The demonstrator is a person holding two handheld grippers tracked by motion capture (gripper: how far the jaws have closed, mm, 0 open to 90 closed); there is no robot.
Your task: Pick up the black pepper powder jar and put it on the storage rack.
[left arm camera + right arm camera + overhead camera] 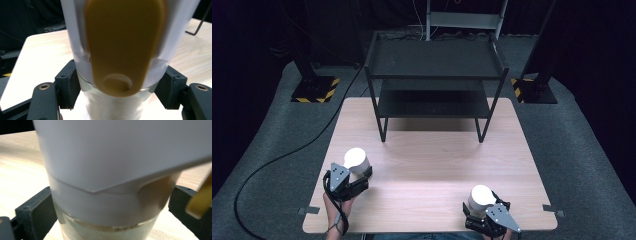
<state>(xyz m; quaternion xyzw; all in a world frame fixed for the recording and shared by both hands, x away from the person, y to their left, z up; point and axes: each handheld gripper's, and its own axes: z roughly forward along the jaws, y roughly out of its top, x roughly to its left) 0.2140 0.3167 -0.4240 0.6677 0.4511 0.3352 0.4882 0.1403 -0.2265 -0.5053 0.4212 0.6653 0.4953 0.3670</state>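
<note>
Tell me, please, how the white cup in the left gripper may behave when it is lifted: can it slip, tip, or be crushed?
The white cup looks smooth and round, so it may slip in the left gripper. It is tall and gripped low, so it could tip. Its base looks like clear rigid material, probably not easily crushed.

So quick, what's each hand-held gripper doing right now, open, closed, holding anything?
Left hand-held gripper: closed on the white jar with the yellow tag.
Right hand-held gripper: closed on the other white jar.
</note>
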